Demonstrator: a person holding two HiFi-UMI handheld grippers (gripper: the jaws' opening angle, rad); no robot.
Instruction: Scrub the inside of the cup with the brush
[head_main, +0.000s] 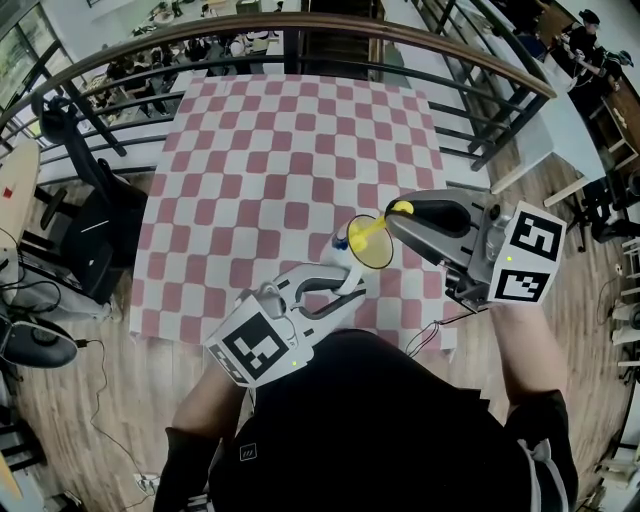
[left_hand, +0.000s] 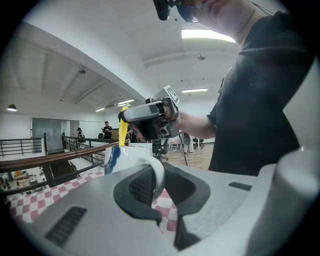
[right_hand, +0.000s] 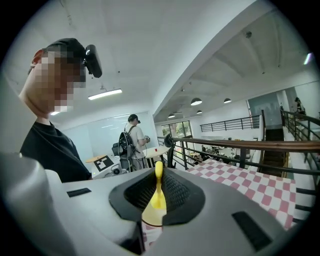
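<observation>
In the head view, a white cup (head_main: 343, 262) with a blue mark hangs over the near part of the checked table. My left gripper (head_main: 338, 290) is shut on its handle. The yellow brush (head_main: 370, 240) has a round disc over the cup's mouth, and my right gripper (head_main: 396, 224) is shut on its handle. The left gripper view shows the cup (left_hand: 126, 156), its handle pinched in my left gripper (left_hand: 159, 186), and the brush (left_hand: 122, 131) rising from the cup under the right gripper (left_hand: 149, 118). The right gripper view shows the brush (right_hand: 158, 194) clamped in my right gripper (right_hand: 159, 196). The cup's inside is hidden.
A red-and-white checked cloth covers the table (head_main: 300, 150). A curved railing (head_main: 300, 25) runs behind it. A dark chair (head_main: 95, 230) and cables lie at the left on the wood floor. A person with a backpack (right_hand: 131, 137) stands by a small round table.
</observation>
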